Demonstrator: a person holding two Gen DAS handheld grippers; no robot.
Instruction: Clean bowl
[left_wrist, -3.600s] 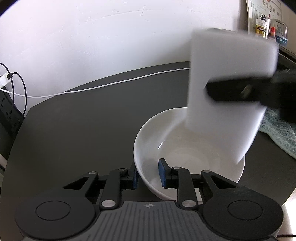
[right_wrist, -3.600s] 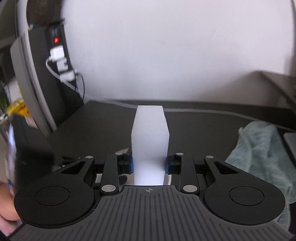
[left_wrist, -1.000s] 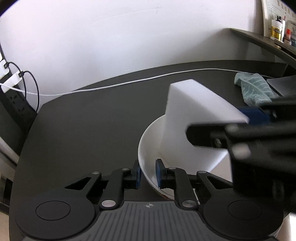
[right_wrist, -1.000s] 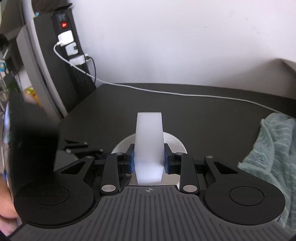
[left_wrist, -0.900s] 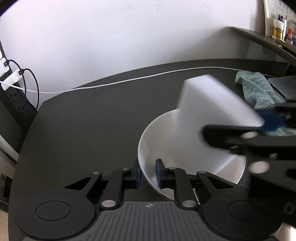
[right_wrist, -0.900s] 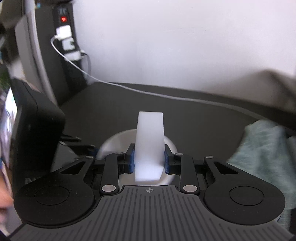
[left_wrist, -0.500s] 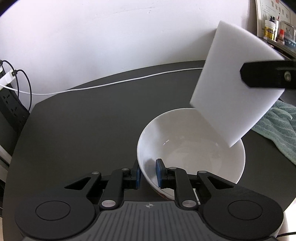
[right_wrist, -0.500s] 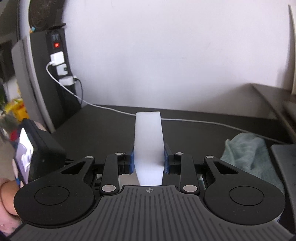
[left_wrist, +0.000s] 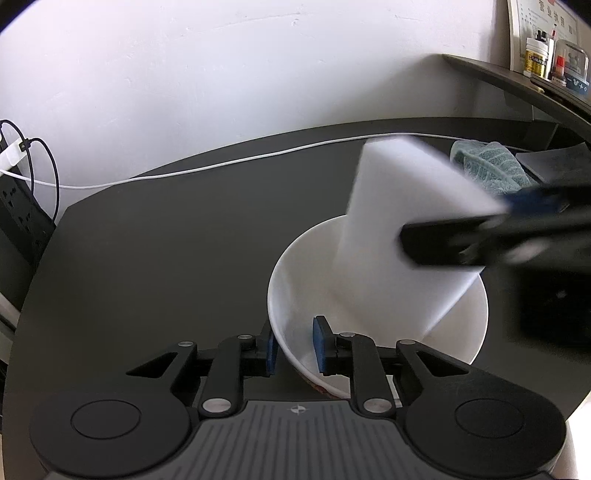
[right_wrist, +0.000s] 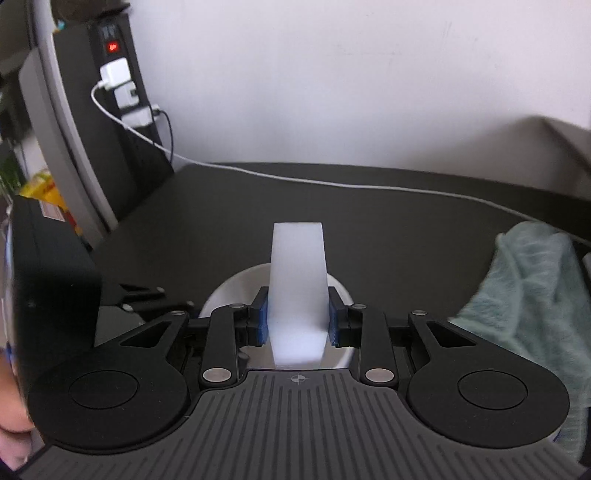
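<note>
Sponge down in the bowl, rim pinched at 6 o'clock.

In the left wrist view the white bowl sits upright on the dark table, low and right of centre. The left gripper is closed on its near rim, one blue pad inside the wall, one outside. The white sponge, blurred, has its long axis tilted, top toward 1 o'clock, lower end inside the bowl. The right gripper clamps the sponge at mid-length between both pads. A teal cloth lies at 3 o'clock. Jar labels on the shelf are too small to read.
</note>
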